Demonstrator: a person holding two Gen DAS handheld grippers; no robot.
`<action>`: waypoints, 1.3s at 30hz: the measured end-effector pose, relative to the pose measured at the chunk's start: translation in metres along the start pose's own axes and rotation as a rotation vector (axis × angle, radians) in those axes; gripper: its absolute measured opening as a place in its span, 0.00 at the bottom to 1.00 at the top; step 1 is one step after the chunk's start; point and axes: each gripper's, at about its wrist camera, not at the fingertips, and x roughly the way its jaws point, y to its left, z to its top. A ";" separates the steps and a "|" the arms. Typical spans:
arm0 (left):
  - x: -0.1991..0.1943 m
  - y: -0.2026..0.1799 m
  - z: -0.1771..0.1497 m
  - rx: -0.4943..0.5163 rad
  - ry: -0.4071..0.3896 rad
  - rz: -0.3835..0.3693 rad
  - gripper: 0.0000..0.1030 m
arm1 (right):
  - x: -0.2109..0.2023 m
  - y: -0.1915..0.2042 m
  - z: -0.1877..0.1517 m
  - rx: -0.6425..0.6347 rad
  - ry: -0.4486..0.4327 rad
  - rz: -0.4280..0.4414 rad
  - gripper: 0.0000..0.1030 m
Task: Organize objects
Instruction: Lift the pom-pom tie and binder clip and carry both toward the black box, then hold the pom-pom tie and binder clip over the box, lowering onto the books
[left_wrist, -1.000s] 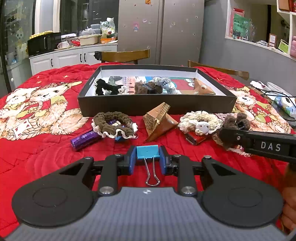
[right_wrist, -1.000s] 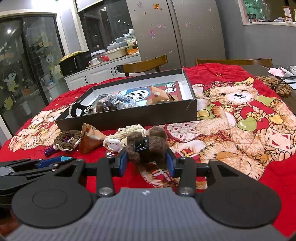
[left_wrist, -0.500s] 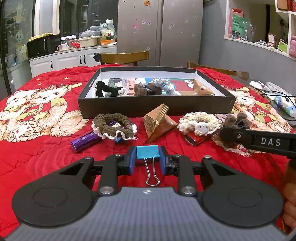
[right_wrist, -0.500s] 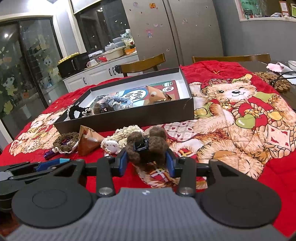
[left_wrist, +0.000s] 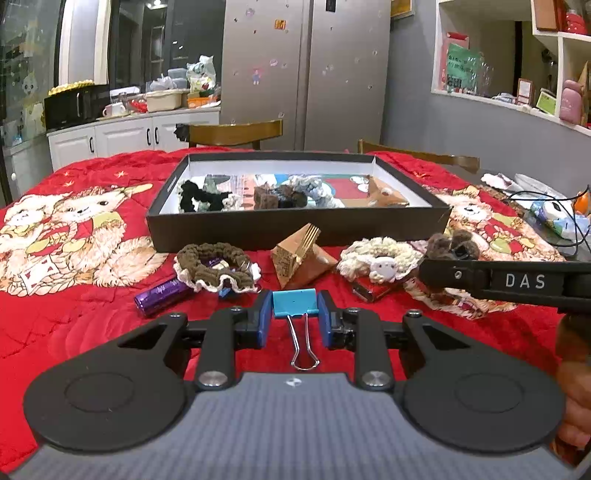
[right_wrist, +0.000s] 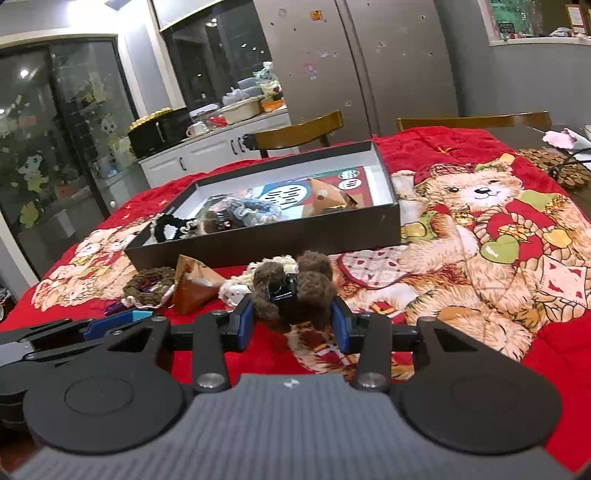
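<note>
Left wrist view: left gripper (left_wrist: 294, 313) clenched on a blue binder clip (left_wrist: 294, 303), jaws pressing its two sides, wire handles hanging down toward the camera. Held low over the red bear-print cloth (left_wrist: 66, 291) covering the counter. Ahead, a shallow black box (left_wrist: 295, 225) with white inner walls, holding a black scrunchie (left_wrist: 192, 197), a brown fuzzy hair clip (left_wrist: 279, 196), a pale blue scrunchie (left_wrist: 314, 190) and a brown paper pyramid (left_wrist: 384, 194). In front of the box, on the cloth, from left to right: a purple tube (left_wrist: 162, 296) touching a brown-and-white scrunchie (left_wrist: 214, 266), another paper pyramid (left_wrist: 301, 260), a cream scrunchie with a small white figure (left_wrist: 380, 256), and a red flat packet (left_wrist: 371, 291) partly under it. At the right edge, the right gripper (left_wrist: 448, 254) seen from the side, a brown pom-pom clip (left_wrist: 452, 245) showing at its tip; part of a hand (left_wrist: 572, 398) below it.

Right wrist view: right gripper (right_wrist: 294, 321) grasping the brown pom-pom clip (right_wrist: 295, 291), jaws closed against its fuzzy sides, raised just above the cloth (right_wrist: 498, 236). Black box (right_wrist: 266, 240) beyond and slightly left, well apart from the clip. Paper pyramid (right_wrist: 192, 284) and brown-and-white scrunchie (right_wrist: 149, 286) between box and gripper on the left. Left gripper's tip (right_wrist: 110, 323) entering at the lower left with the blue clip (right_wrist: 142, 315) between its jaws.
</note>
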 end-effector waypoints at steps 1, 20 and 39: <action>-0.001 -0.001 0.000 0.004 -0.006 -0.003 0.30 | -0.001 0.001 0.000 -0.003 -0.001 0.005 0.45; -0.051 0.016 0.054 -0.011 -0.121 -0.025 0.30 | -0.029 0.029 0.056 -0.021 0.045 -0.027 0.45; -0.069 0.037 0.189 -0.070 -0.209 0.019 0.30 | -0.031 0.062 0.161 0.099 -0.084 0.075 0.45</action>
